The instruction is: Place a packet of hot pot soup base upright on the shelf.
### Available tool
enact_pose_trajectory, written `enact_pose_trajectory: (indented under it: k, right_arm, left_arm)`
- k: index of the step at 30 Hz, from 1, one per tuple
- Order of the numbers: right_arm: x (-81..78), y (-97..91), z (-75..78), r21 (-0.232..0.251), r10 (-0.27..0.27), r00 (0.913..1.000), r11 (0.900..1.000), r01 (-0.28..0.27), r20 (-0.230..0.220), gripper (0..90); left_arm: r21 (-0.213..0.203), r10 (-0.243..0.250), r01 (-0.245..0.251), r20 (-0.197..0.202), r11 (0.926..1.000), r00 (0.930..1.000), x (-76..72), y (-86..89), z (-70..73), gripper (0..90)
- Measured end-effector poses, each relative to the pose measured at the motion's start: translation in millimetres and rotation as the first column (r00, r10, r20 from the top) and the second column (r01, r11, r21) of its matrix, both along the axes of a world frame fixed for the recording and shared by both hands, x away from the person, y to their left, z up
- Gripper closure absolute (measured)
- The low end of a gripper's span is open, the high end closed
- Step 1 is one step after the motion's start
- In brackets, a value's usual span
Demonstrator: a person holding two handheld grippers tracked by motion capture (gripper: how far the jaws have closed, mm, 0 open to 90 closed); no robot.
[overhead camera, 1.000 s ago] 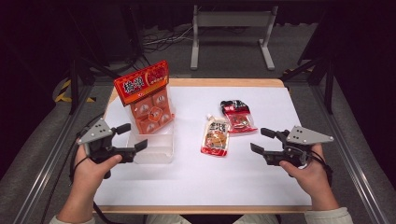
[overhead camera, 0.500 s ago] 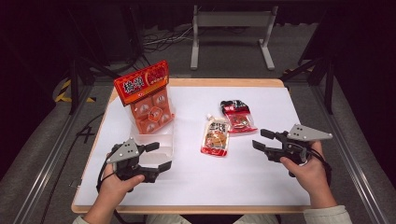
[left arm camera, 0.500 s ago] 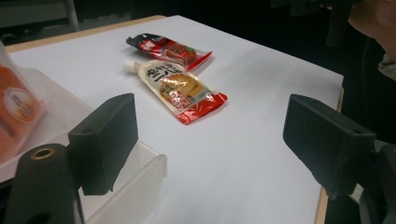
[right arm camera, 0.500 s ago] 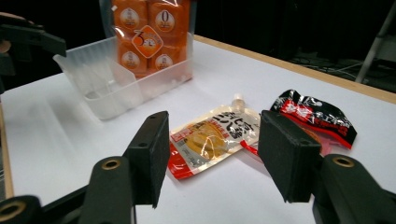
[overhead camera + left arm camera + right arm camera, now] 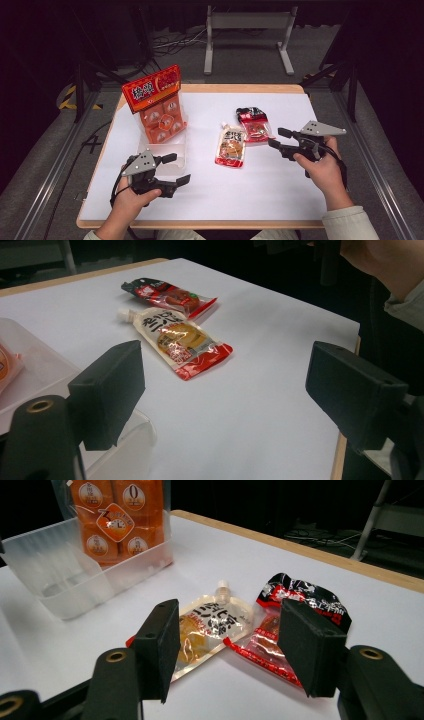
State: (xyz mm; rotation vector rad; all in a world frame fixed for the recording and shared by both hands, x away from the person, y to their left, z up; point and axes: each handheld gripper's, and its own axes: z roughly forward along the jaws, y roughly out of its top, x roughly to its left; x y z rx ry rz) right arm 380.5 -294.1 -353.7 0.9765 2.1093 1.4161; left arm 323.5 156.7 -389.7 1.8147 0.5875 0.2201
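left gripper (image 5: 176,170): lower left of the high view, jaws wide — empty
right gripper (image 5: 277,138): right, jaws wide too
spouted pouch (image 5: 231,146): mid-desk (image 5: 280,195) — flat

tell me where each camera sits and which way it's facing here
High view: fixed above the person's side, looking forward and down on the table; both forearms enter from below, left gripper and right gripper open.
Left gripper view: rides the left gripper, looking across the table past its own jaws at the spout pouch and red packet.
Right gripper view: rides the right gripper, facing the clear bin past its jaws.
Shared: both gripper views show the pouch and red packet.
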Motion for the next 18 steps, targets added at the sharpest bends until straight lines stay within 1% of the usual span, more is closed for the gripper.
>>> enact_pose_trajectory:
  k: [3, 5, 6, 7, 8, 9, 11, 13, 14, 17, 18]
  right_arm:
    - [10.6, 1.0, -1.1, -0.004, -0.001, 1.0000, 1.0000, 0.001, 0.009, 41.1]
    - [18.6, 1.6, -2.3, -0.014, 0.004, 0.9994, 0.9999, -0.003, 0.035, 40.3]
    - [22.6, 1.7, -3.0, -0.020, 0.005, 0.9989, 0.9998, -0.004, 0.046, 40.4]
    - [27.8, 1.6, -4.3, -0.022, 0.007, 0.9988, 0.9997, -0.006, 0.048, 40.4]
    - [30.8, 1.6, -5.1, -0.022, 0.006, 0.9989, 0.9997, -0.005, 0.046, 40.5]
    - [35.8, 1.7, -6.2, -0.030, 0.001, 0.9993, 0.9995, 0.000, 0.039, 40.8]
    - [43.6, 2.3, -7.4, -0.045, -0.007, 0.9994, 0.9990, 0.008, 0.032, 41.0]
    - [51.4, 3.3, -8.1, -0.045, -0.010, 0.9997, 0.9989, 0.011, 0.020, 41.1]
    - [54.0, 3.7, -8.1, -0.047, -0.011, 0.9999, 0.9988, 0.011, 0.013, 41.3]
    - [67.1, 5.8, -9.7, -0.057, -0.020, 0.9998, 0.9982, 0.021, 0.005, 41.3]
    - [71.4, 6.3, -10.8, -0.060, -0.023, 0.9997, 0.9979, 0.023, -0.001, 41.2]
  left_arm:
    - [-0.003, 0.001, -0.001, 0.005, 1.0000, 1.0000, -0.7, 1.0, 0.2, 17.0]
    - [-0.007, 0.005, -0.005, 0.033, 1.0000, 0.9994, -1.2, 1.4, 0.1, 16.5]
    - [-0.005, -0.001, 0.001, 0.041, 1.0000, 0.9991, -1.2, 1.8, -0.3, 16.5]
    - [-0.005, -0.002, 0.002, 0.041, 1.0000, 0.9992, -1.0, 2.0, -0.9, 16.4]
    - [-0.006, 0.002, -0.001, 0.034, 1.0000, 0.9994, -1.3, 2.3, -2.0, 16.3]
    - [0.001, 0.004, -0.004, 0.036, 1.0000, 0.9993, -1.2, 3.1, -2.3, 16.3]
    - [-0.003, 0.012, -0.012, 0.028, 0.9999, 0.9995, -1.5, 3.9, -3.3, 16.3]
    - [0.000, 0.018, -0.018, 0.031, 0.9998, 0.9994, -1.3, 5.6, -3.6, 16.4]
    - [-0.001, 0.026, -0.026, 0.026, 0.9997, 0.9993, -1.6, 6.3, -4.3, 16.3]
    - [-0.005, 0.026, -0.026, 0.018, 0.9996, 0.9995, -3.3, 7.5, -5.3, 16.3]
    - [0.004, 0.023, -0.023, 0.025, 0.9997, 0.9994, -4.1, 8.4, -5.3, 16.3]
